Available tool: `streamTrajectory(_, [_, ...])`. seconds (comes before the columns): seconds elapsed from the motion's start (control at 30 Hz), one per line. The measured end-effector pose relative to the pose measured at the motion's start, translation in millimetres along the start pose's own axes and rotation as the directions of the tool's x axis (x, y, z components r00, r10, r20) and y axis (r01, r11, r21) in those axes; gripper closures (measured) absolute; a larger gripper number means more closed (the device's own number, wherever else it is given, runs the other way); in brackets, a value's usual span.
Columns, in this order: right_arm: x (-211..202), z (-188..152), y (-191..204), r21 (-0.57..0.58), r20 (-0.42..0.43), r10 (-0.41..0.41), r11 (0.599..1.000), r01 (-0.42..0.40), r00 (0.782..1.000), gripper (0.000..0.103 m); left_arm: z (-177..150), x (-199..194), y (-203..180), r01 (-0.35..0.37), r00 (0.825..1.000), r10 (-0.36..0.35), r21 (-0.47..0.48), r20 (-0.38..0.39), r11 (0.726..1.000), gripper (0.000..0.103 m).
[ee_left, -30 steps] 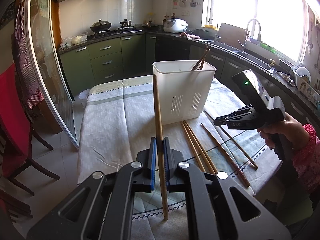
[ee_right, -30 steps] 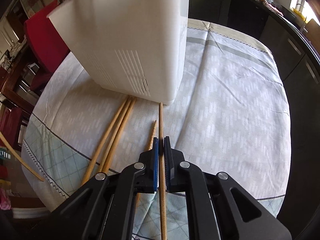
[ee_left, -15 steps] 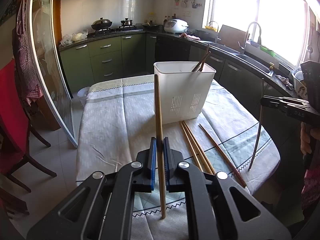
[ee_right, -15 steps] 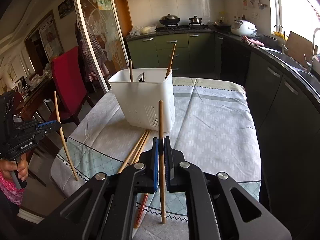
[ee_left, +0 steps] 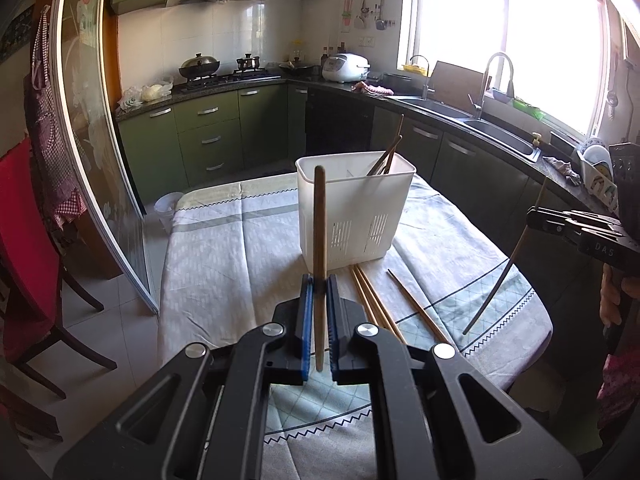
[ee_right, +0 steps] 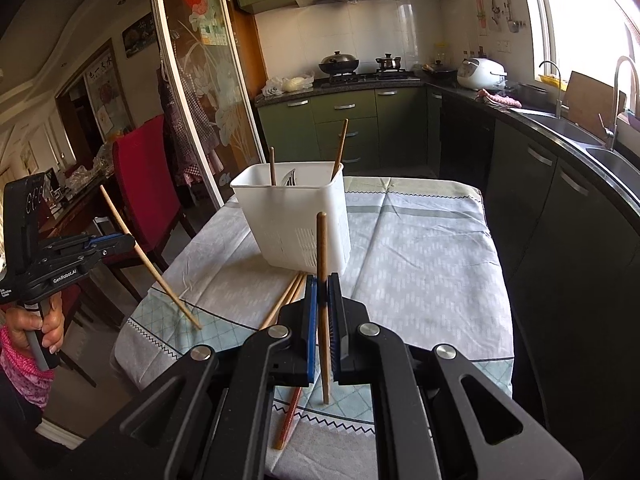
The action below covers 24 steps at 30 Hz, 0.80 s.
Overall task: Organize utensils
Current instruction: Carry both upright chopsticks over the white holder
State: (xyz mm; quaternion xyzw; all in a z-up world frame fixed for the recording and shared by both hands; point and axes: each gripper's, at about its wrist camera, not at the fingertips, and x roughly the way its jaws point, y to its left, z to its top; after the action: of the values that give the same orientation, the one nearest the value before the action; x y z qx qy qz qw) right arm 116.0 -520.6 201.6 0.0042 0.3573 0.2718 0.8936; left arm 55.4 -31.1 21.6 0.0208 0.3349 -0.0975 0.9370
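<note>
both grippers clamp raised chopsticks

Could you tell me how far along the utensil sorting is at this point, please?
Partly done. The white utensil holder already has two chopsticks and some cutlery standing in it. The left gripper and the right gripper each clamp one chopstick above the table. Several loose chopsticks lie on the tablecloth.

Both grippers, left gripper (ee_left: 318, 312) and right gripper (ee_right: 323, 312), are black with blue pads, silver screws; the sleeve (ee_right: 22, 360) looks pink, perhaps patterned.
</note>
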Motion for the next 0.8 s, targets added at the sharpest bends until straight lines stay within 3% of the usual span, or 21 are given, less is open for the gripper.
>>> streamTrajectory(0.2, [-8,18,5,-0.014,0.021,0.023,1.000,-0.022,1.000,0.097,27,-7,0,0.042,0.999,-0.042,-0.008,0.023,0.999,0.097])
streamTrajectory(0.43, [-1,27,9,-0.027,0.014,0.041,0.999,-0.041,0.999,0.097,83,-19,-11,0.070,0.995,-0.072,0.034,0.074,0.997,0.097])
streamTrajectory(0.67, [7,27,-2,-0.015,-0.007,0.038,0.999,-0.038,0.999,0.097,151,-29,-19,0.051,0.980,-0.060,0.051,0.190,0.997,0.097])
streamTrajectory(0.8, [7,27,-10,-0.001,-0.008,0.037,0.999,-0.037,0.999,0.097,179,-13,-23,0.026,0.973,-0.035,0.046,0.226,0.999,0.097])
